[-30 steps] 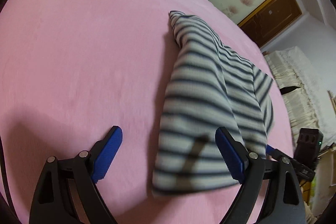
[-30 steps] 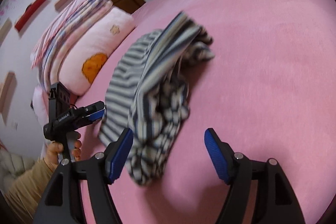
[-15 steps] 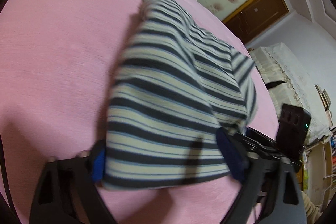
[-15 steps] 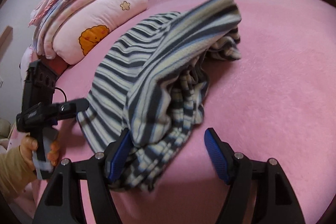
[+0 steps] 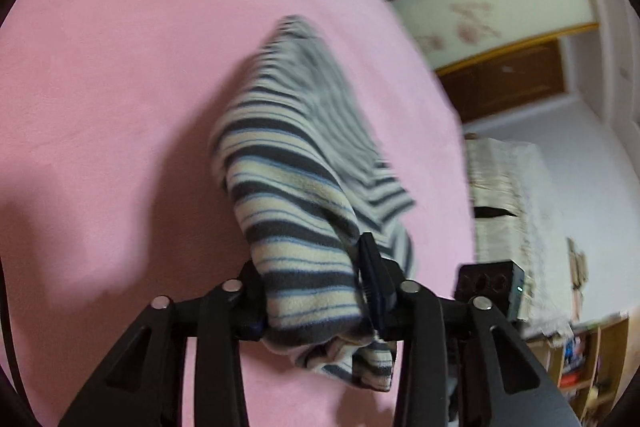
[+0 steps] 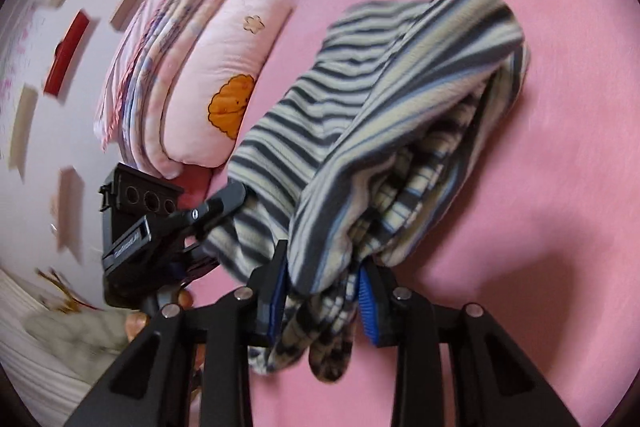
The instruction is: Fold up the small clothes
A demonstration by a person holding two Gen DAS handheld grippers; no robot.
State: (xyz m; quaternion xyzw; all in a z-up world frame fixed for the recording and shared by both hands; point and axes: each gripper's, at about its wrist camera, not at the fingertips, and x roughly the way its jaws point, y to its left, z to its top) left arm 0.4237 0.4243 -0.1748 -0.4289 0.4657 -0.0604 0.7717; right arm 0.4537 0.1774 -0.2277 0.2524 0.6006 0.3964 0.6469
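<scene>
A striped fleece garment (image 5: 296, 187), banded in cream, charcoal and thin blue lines, hangs bunched above a bed covered by a smooth pink sheet (image 5: 112, 75). The left gripper (image 5: 316, 291) has its black fingers clamped on one soft, thick edge of the fabric, which bulges between them and droops below in a rumpled fold. The far end of the garment trails down toward the sheet, blurred.

From the right wrist view, the right gripper (image 6: 324, 291) pinches another edge of the same garment (image 6: 384, 115) between its ridged blue pads (image 6: 366, 301); the cloth folds over itself into a loose tube (its fuzzy inner layers show at the opening). The left gripper (image 6: 224, 205) appears here too, gripping the garment's left side, with a hand (image 6: 138, 323) partly visible beneath it.

A plump pink pillow (image 6: 224, 87) with an orange cartoon patch lies at the head of the bed, beside a stack of folded pastel quilts (image 6: 152, 51).
</scene>
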